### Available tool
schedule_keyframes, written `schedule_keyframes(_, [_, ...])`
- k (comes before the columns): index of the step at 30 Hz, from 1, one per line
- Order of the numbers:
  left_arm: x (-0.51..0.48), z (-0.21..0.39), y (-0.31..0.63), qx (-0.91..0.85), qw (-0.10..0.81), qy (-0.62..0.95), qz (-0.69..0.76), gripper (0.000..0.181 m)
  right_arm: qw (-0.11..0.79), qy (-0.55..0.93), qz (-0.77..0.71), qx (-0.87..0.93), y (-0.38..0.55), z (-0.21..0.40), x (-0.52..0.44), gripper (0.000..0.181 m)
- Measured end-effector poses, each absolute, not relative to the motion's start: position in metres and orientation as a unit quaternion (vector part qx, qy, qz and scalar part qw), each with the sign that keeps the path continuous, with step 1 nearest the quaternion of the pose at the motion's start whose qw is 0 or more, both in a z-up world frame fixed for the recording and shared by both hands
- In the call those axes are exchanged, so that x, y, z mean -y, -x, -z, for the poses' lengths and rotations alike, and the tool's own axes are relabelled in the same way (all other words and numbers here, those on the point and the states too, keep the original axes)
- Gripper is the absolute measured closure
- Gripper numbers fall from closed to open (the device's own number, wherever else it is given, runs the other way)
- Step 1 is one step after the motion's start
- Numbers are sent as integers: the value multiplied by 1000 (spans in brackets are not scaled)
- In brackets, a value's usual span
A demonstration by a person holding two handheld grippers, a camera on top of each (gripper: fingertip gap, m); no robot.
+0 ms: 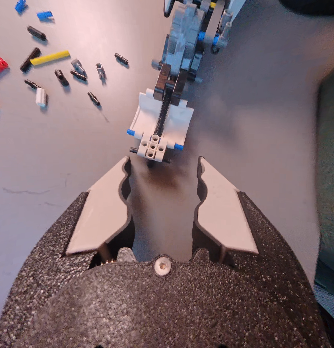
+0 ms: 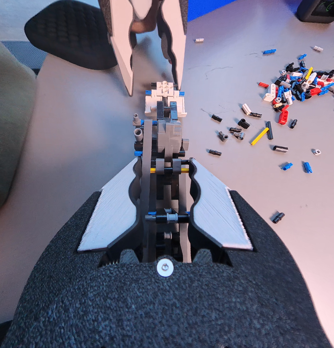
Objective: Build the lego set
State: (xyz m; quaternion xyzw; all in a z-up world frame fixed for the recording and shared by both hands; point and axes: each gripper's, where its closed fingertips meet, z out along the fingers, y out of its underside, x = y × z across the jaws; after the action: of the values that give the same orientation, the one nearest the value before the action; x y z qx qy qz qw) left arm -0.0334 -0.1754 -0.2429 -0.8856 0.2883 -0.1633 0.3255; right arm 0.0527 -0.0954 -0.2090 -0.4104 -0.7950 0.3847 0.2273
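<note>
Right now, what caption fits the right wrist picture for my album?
Right gripper clamps the grey-and-black lego model while the open left gripper reaches its white end.

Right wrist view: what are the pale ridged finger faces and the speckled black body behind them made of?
The pale ridged finger faces look like matte printed plastic: fine parallel lines run across them. The speckled black body looks like rough, grainy plastic or foam; which one is unclear. The screw shines like metal.

The right gripper jaws clamp the lego model; left gripper gapes at its white end
</note>
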Motion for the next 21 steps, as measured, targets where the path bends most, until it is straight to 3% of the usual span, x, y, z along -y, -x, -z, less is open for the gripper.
schedule_keyframes(2, [166,245,38,-292,336,888,113,110,224,409,-396,791,-53,207,96,132])
schedule_keyframes(4, [160,246,31,-308,345,880,105,123,223,408,-402,789,-52,205,96,132])
schedule_keyframes(8, [151,241,29,-305,359,874,118,124,228,417,-397,785,-54,204,91,132])
schedule_keyframes(12, [144,196,28,-296,440,836,140,127,228,426,-379,789,-58,209,88,132])
schedule_keyframes(13, [142,188,26,-298,453,829,140,152,230,425,-368,794,-58,211,88,132])
schedule_keyframes(15, [134,170,13,-307,488,803,153,157,229,415,-351,808,-56,217,94,132])
schedule_keyframes(21, [115,166,-14,-327,478,794,186,161,224,423,-344,808,-51,217,95,132])
